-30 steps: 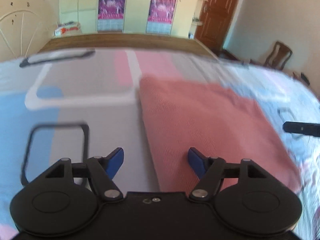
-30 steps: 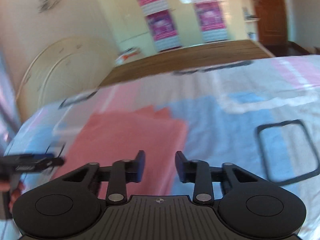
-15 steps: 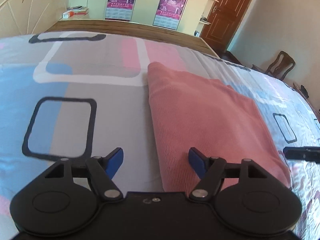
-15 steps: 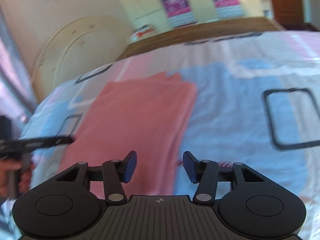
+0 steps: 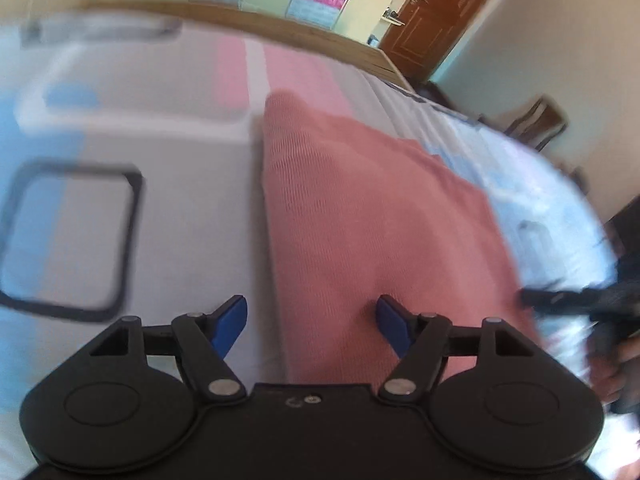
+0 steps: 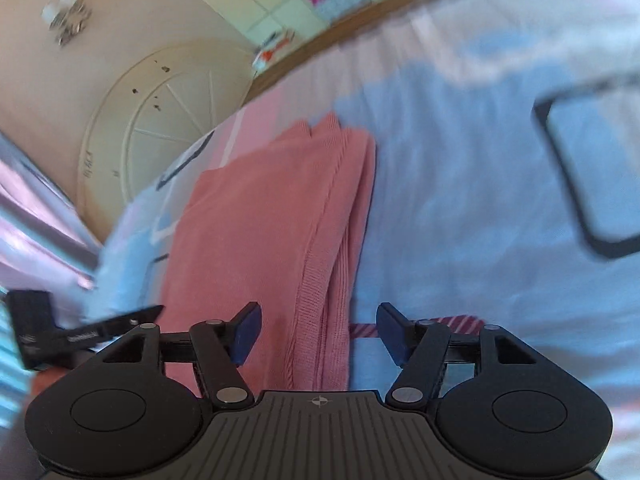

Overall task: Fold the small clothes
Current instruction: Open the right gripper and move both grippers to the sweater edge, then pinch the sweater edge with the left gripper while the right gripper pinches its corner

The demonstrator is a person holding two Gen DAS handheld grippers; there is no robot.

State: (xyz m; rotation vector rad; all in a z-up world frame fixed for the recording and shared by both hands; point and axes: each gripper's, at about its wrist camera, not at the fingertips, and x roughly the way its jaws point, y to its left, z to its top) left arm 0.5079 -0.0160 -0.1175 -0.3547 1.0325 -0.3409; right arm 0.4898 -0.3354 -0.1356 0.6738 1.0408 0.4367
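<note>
Fingers of left gripper (image 5: 312, 324) and right gripper (image 6: 319, 330) spread over folded pink garment (image 5: 372, 216) on bedsheet (image 5: 180, 208).

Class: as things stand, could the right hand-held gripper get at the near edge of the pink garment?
Probably yes. The right hand-held gripper is open, the pink garment edge lies between its fingers, and nothing blocks it on the bedsheet.

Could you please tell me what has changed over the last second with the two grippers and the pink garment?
Right gripper: jaws opened wider and closed in on the folded pink knit garment's right edge. Left gripper drew nearer its left edge, jaws unchanged, open. Nothing grasped; garment still flat on the patterned bedsheet.
</note>
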